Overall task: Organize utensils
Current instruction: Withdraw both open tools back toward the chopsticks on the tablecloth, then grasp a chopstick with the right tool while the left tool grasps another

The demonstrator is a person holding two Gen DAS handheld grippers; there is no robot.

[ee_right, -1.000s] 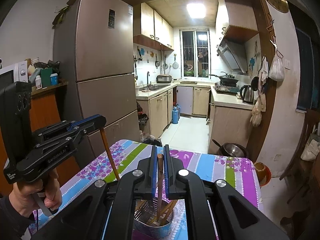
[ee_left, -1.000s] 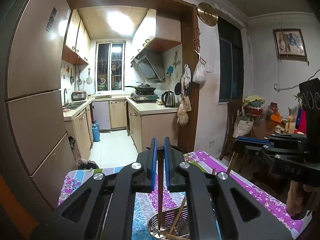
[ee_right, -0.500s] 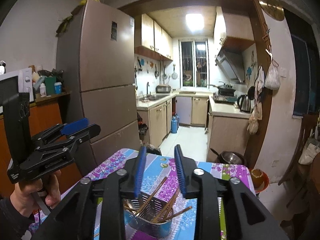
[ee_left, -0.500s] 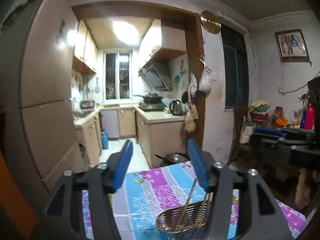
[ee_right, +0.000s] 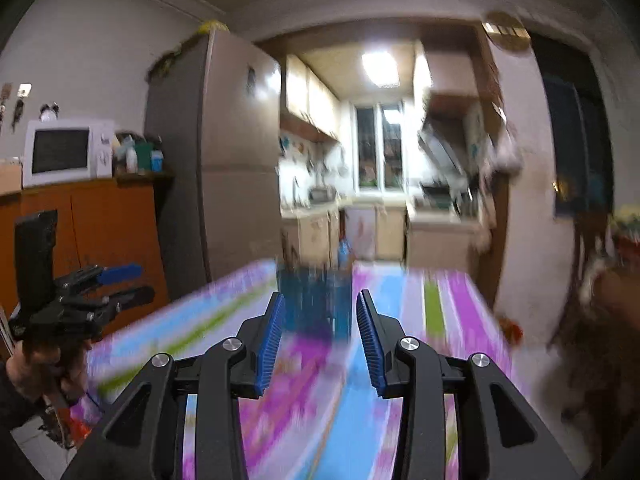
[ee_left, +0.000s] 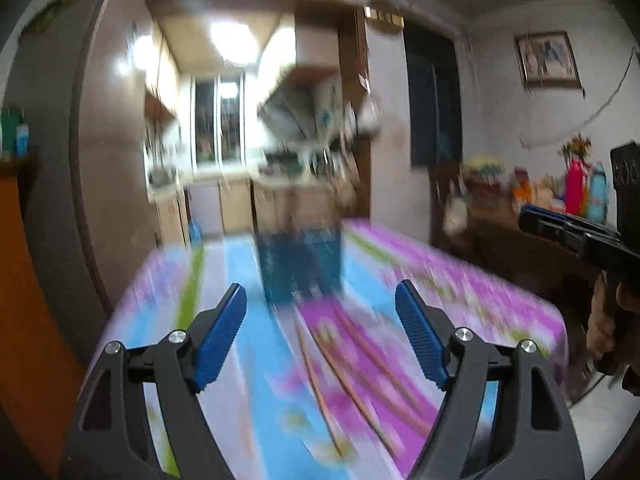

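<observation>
Both views are smeared by motion. My left gripper (ee_left: 320,292) has wide jaws that are still opening, with nothing held between them. Beneath and ahead of it several brown chopsticks (ee_left: 340,380) lie on the flowered tablecloth (ee_left: 480,292). Farther back on the table stands a dark, blurred utensil holder (ee_left: 300,264). My right gripper (ee_right: 320,299) has narrower jaws, also opening and empty, and faces the same holder (ee_right: 316,300). The right gripper (ee_left: 536,216) shows at the right edge of the left wrist view. The left gripper (ee_right: 140,280) shows at the left of the right wrist view.
A tall fridge (ee_left: 100,160) stands beyond the table's left side. An orange cabinet (ee_right: 100,220) carries a microwave (ee_right: 64,152). The kitchen doorway (ee_right: 380,220) lies behind the table, and a cluttered side table (ee_left: 520,192) sits at the right.
Both grippers were shut on a chopstick over the metal basket. They opened, left the sticks in it, then drew back and down, so the holder now sits farther off.
</observation>
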